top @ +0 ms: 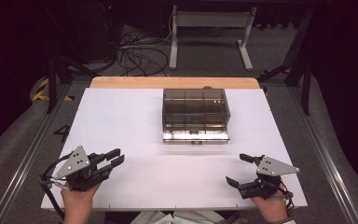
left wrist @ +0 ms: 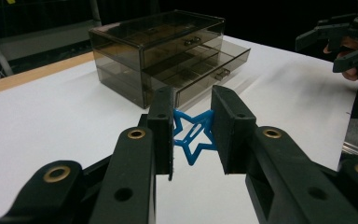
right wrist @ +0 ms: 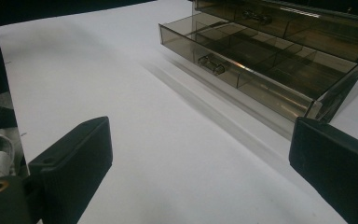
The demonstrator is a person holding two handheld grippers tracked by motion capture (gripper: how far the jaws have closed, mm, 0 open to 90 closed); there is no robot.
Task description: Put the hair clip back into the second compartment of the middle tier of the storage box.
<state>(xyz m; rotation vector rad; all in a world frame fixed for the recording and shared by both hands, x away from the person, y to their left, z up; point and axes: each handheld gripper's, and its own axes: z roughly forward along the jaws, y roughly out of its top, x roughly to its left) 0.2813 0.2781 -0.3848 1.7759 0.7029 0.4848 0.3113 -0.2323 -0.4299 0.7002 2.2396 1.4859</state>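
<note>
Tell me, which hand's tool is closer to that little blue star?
The left. The left gripper has the blue star clamped between its fingers. The right gripper sits open across the white table, well away from the star.

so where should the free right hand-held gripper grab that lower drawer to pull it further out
Probably by the small handle at the middle of the lower drawer front, coming from the person's side. The handle stands proud of the flat smoky front, giving the jaws something to close on. The right hand-held gripper is open and empty; the left hand-held gripper holds the blue star clip.
</note>
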